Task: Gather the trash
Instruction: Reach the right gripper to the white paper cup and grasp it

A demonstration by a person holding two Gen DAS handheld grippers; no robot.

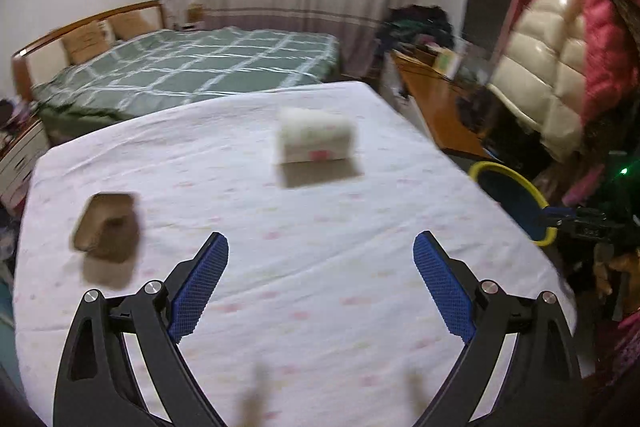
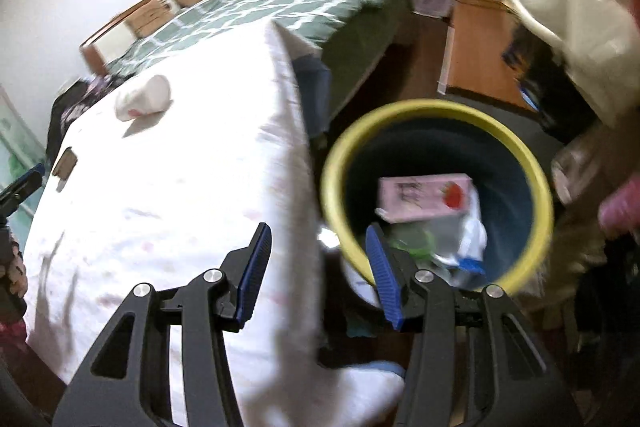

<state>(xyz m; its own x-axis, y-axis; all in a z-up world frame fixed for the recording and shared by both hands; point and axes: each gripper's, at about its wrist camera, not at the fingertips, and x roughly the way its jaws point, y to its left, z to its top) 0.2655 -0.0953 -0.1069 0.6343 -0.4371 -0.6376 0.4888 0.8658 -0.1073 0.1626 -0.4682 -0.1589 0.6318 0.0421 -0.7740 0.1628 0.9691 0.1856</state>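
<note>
A white-clothed table (image 1: 320, 307) carries a white tissue pack with a pink label (image 1: 316, 141) near its middle and a brown, flat, cardboard-like piece (image 1: 108, 235) at the left. Above the table's near side, my left gripper (image 1: 321, 239) stands wide open and holds nothing. Off the table's right edge stands the trash bin, dark blue with a yellow rim (image 1: 516, 199). My right gripper (image 2: 318, 229) hovers between the table edge and the bin (image 2: 536, 163), its jaws partly open with nothing between them. In the bin lie a pink strawberry carton (image 2: 424, 197) and plastic wrappers (image 2: 468, 239).
A bed with a green checked cover (image 1: 192, 67) stands behind the table. An orange wooden desk (image 1: 444, 107) and hanging padded jackets (image 1: 560, 39) crowd the right side. Drawers (image 1: 20, 155) sit at the far left. The right wrist view shows the tissue pack (image 2: 144, 101) and the brown piece (image 2: 64, 163).
</note>
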